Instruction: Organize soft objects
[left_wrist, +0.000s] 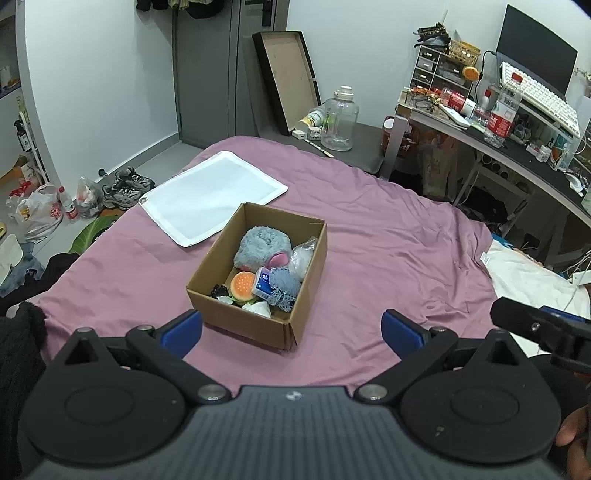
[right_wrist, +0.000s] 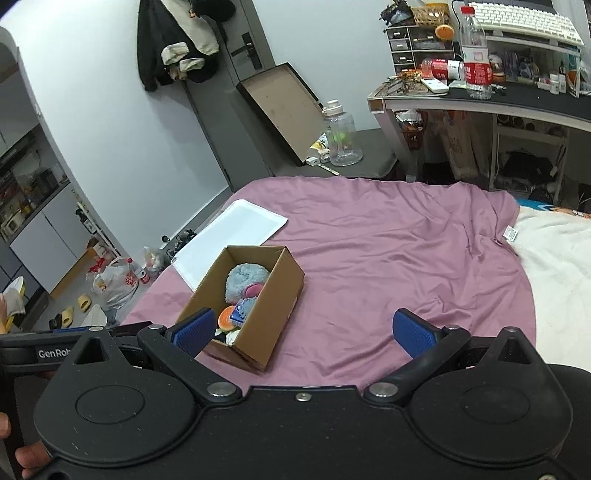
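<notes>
Both grippers are being held low in the frame with jaws spread wide and nothing pinched, the left gripper (left_wrist: 291, 330) aimed squarely at the cardboard box (left_wrist: 243, 314) at frame centre, the right gripper (right_wrist: 304, 332) offset to its right over bare purple sheet (right_wrist: 388, 266), probably readied for a pick. Soft items, a grey plush (left_wrist: 258, 245) and a burger toy (left_wrist: 242, 284), are being kept inside the box, while a white mat (left_wrist: 210, 192) is lying flat just beyond it, seemingly as a sorting spot
</notes>
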